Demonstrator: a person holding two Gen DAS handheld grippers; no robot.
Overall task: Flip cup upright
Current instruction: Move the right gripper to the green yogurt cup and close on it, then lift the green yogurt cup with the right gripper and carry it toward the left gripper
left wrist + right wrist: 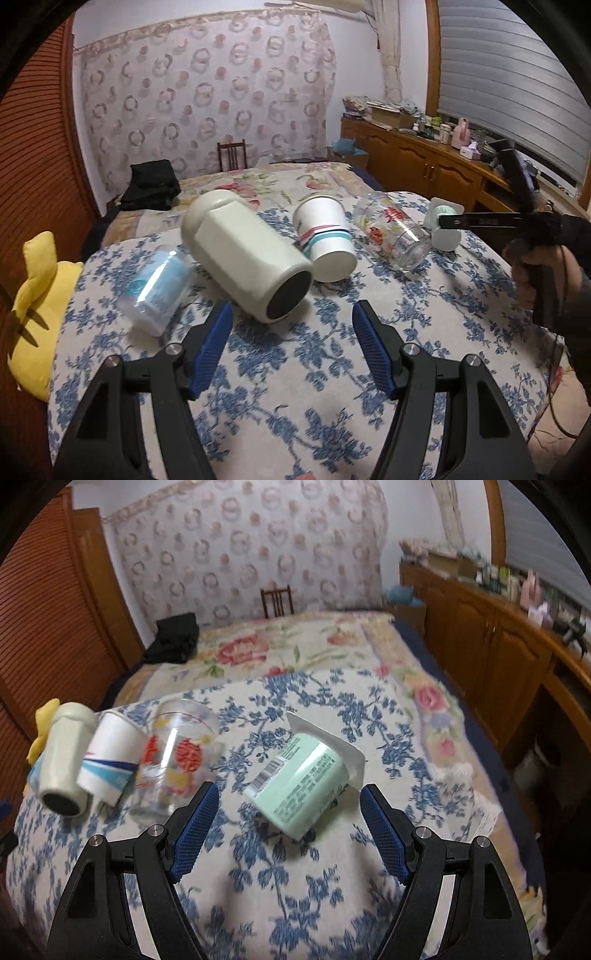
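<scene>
While five cups lie on their sides in a row across the blue-flowered desk (295,886), the right gripper (290,803) has its fingers spread wide and empty around the near end of the mint cup (306,775); the left gripper (291,317), equally wide and empty, faces the cream cup (247,254).

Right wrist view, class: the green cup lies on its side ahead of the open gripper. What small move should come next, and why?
Probably ease the right gripper forward until its blue pads flank the green cup, then close. The cup lies tipped on the floral cloth, just beyond the open fingers, not yet between them.
</scene>
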